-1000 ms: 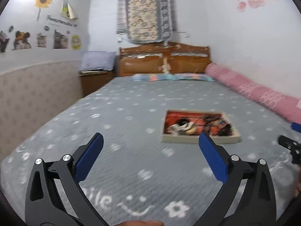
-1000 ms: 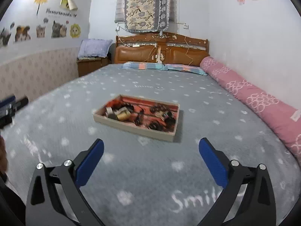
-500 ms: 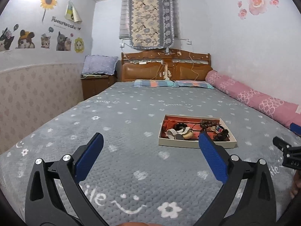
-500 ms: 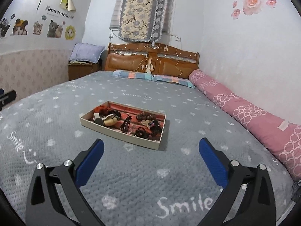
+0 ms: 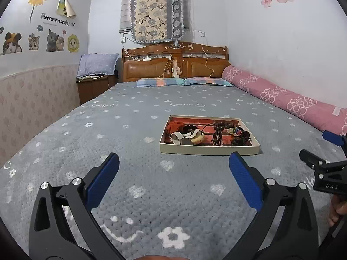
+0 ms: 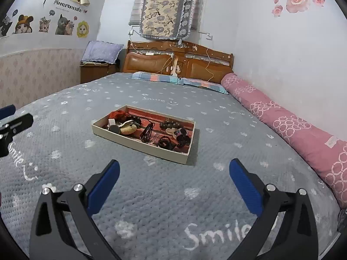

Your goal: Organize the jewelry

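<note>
**Both grippers hovering short of the jewelry tray**

While we are holding the left gripper (image 5: 173,169) and the right gripper (image 6: 173,170) above the grey bedspread (image 5: 134,151), both sets of jaws are standing wide apart and gripping nothing. Ahead of them, the shallow tray (image 5: 208,149) is lying flat on the bed, well apart from either gripper, with beaded bracelets (image 6: 171,125) and other jewelry sitting jumbled on its red lining.
</note>
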A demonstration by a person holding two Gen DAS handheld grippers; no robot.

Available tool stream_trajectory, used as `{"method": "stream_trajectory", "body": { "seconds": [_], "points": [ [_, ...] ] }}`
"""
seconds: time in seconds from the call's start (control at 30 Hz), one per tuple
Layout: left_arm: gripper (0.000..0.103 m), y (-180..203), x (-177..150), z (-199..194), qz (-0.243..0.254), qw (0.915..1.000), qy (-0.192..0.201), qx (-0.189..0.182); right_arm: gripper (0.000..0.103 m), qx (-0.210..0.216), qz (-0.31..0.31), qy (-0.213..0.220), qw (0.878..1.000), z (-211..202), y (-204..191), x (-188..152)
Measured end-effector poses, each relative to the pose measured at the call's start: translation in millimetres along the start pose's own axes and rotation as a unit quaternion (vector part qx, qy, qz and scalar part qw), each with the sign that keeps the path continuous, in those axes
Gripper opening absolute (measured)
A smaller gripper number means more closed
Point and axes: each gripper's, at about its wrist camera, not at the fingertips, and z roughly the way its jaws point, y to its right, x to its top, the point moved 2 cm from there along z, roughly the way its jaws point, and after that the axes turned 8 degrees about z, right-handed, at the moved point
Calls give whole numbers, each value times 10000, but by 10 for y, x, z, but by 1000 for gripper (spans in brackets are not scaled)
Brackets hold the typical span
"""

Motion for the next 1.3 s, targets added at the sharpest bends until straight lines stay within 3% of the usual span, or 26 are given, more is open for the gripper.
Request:
{"method": "stream_trajectory", "body": {
  "seconds": [0.43,1.3],
  "points": [
    [98,-99,18,-32,-6,9995,-25,327,99,-18,176,121,9998,-64,78,65],
    [98,-83,-15,8,12,9995,-108,309,99,25,130,105,9999,-89,72,49]
  ]
}}
